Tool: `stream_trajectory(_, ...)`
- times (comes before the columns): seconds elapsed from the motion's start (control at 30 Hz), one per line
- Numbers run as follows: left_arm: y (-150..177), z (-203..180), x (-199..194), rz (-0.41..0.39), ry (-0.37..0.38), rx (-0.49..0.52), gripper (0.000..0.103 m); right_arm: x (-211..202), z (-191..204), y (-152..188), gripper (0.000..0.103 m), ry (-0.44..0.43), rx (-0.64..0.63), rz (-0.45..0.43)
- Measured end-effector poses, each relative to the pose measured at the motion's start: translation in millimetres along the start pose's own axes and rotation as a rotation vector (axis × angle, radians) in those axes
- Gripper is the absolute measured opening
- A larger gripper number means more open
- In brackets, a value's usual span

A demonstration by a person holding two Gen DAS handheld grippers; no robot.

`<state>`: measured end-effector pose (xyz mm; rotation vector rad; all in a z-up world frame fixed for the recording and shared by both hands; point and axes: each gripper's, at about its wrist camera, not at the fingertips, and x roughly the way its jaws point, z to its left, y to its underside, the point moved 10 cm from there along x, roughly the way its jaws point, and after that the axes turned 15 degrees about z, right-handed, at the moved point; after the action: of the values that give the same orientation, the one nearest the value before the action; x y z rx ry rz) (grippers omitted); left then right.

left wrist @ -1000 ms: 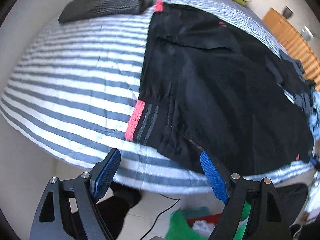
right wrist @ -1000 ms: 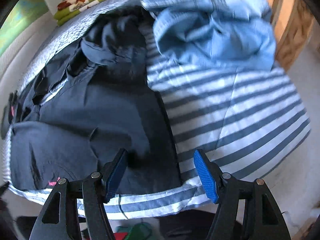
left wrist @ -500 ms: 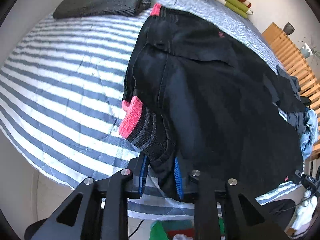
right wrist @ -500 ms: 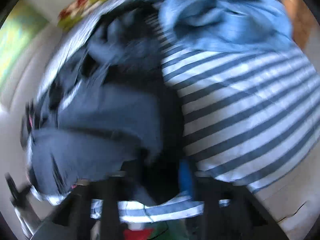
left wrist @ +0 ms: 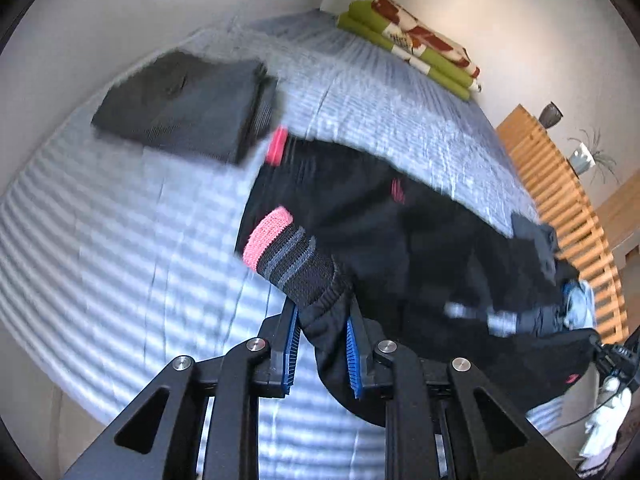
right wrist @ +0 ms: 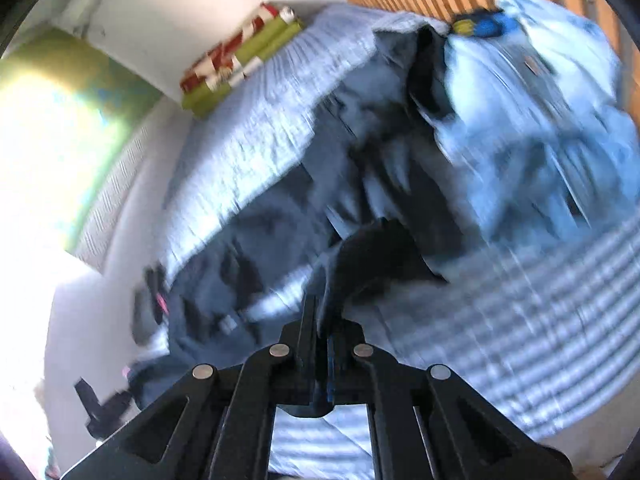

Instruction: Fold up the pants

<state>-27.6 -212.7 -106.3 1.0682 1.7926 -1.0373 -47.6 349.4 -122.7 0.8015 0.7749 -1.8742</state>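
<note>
Black pants (left wrist: 420,248) with pink-edged knitted cuffs (left wrist: 268,240) lie across the striped bed. My left gripper (left wrist: 320,312) has the near cuff end bunched between its blue pads (left wrist: 292,344); its jaws are still closing on the cloth, which is lifted off the bed. In the right wrist view, which is blurred, the pants (right wrist: 248,248) look dark blue-grey. My right gripper (right wrist: 322,312) is shut on a raised fold of their near edge (right wrist: 376,256). The far cuff (left wrist: 277,146) still rests on the bed.
A folded grey garment (left wrist: 180,108) lies at the bed's far left. A folded green and red blanket (left wrist: 408,44) sits by the wall. A heap of light blue jeans (right wrist: 540,120) lies beside the pants, near the wooden slatted headboard (left wrist: 560,200). The striped cover (left wrist: 100,260) shows on the left.
Both grippers went from open to closed on the pants' near edge, then rose and tilted up, lifting that edge off the bed.
</note>
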Motion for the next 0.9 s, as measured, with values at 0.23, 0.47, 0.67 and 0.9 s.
stream_trajectory(0.23,-125.7,-18.3,46.3,0.033,-0.063,-0.008,0.020,55.1,23.1,-116.0,0.003,0.074,0.095,0.029)
stream_trajectory(0.47,-192.3,-20.1,144.4,0.130,-0.181,-0.014,0.020,148.3,-20.1,-190.9,0.003,0.182,0.221,0.133)
stream_trajectory(0.67,-216.7,-15.8,181.2,0.162,-0.214,-0.054,0.030,186.3,-40.9,-207.5,0.005,0.188,0.260,0.222)
stream_trajectory(0.9,-244.7,5.8,132.3,0.034,-0.275,-0.076,0.063,141.8,-48.2,-206.8,0.042,0.102,0.245,0.210)
